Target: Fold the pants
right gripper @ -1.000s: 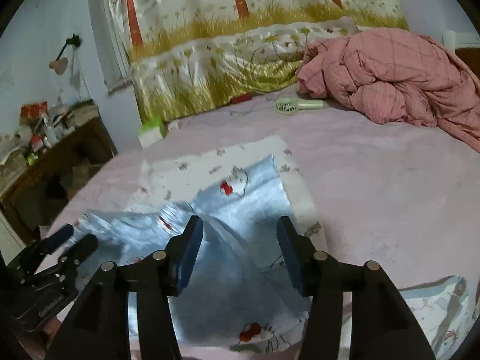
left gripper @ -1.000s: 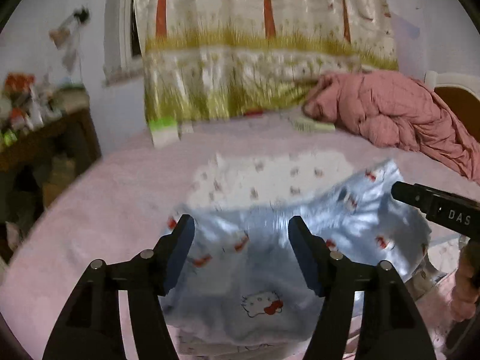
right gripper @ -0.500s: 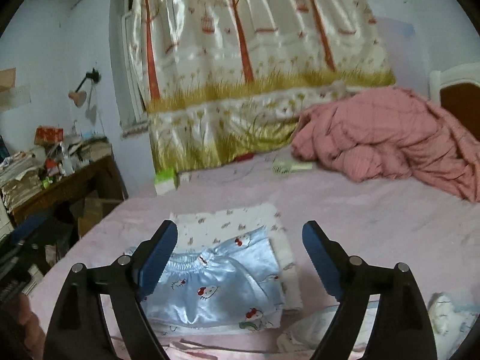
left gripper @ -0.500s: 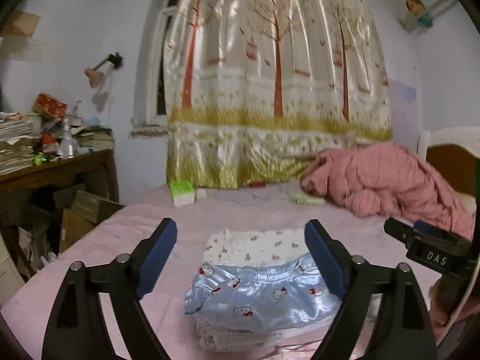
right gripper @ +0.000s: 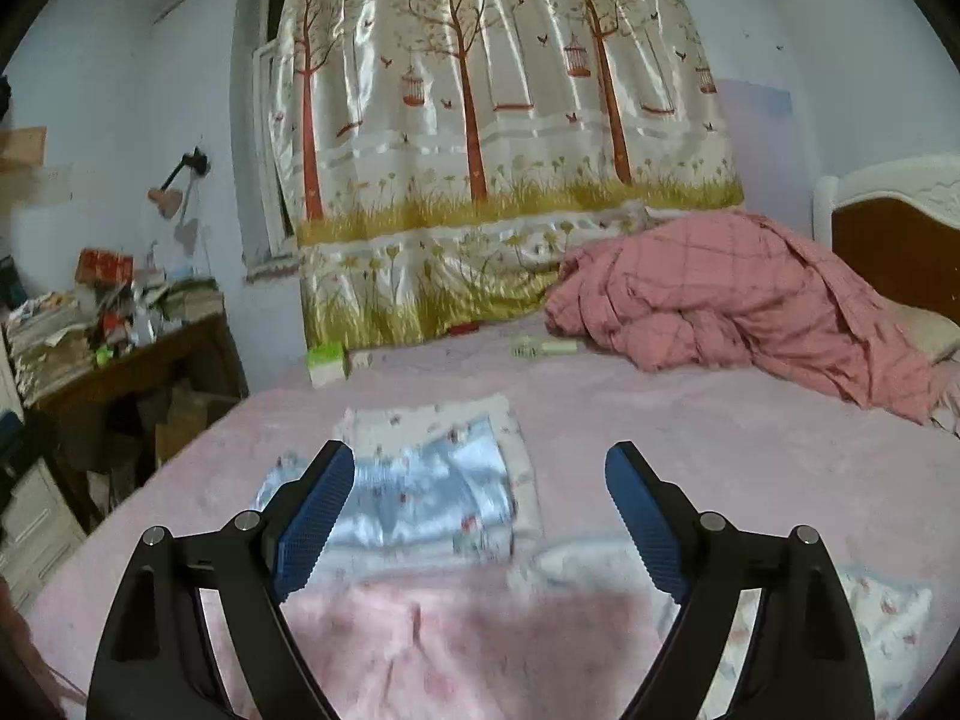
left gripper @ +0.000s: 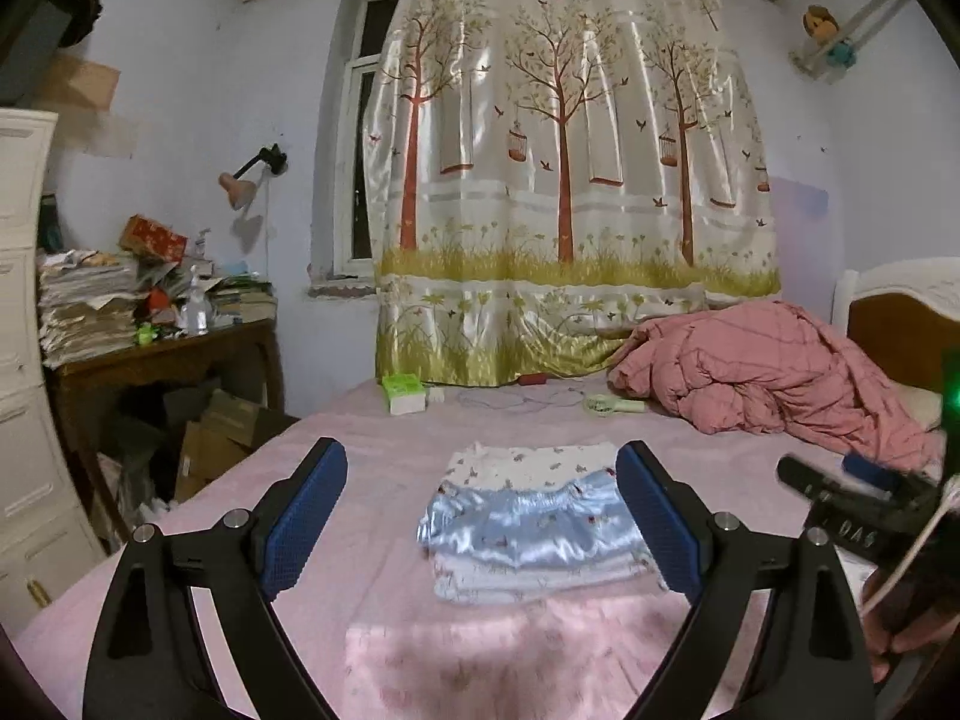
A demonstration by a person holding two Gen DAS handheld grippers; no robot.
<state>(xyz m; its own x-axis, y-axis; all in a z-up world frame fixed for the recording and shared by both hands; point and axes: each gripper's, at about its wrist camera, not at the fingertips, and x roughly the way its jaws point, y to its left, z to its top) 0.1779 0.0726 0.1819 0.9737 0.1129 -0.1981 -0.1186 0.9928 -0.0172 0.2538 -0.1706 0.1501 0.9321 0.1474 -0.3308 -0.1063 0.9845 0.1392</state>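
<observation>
Light blue satin pants (left gripper: 528, 522) with a small cartoon print lie folded on a stack of white patterned garments (left gripper: 528, 459) on the pink bed. My left gripper (left gripper: 480, 449) hangs open, back from the stack and above it, with nothing between its blue pads. In the right wrist view the same blue pants (right gripper: 432, 492) lie ahead and a little left. My right gripper (right gripper: 480, 450) is open too and holds nothing. A hand (left gripper: 912, 630) carrying it shows at the right edge of the left wrist view.
A pale pink patterned cloth (left gripper: 480, 648) lies in front of the stack, and a white printed garment (right gripper: 870, 618) lies at the lower right. A bunched pink quilt (left gripper: 768, 372), a green box (left gripper: 405, 393) and a small fan (left gripper: 612, 405) sit farther back. A cluttered wooden desk (left gripper: 162, 354) stands left.
Both grippers opened wide, let go of the blue pants and drew back and up. The pants now lie folded on the stack, farther away in both views.
</observation>
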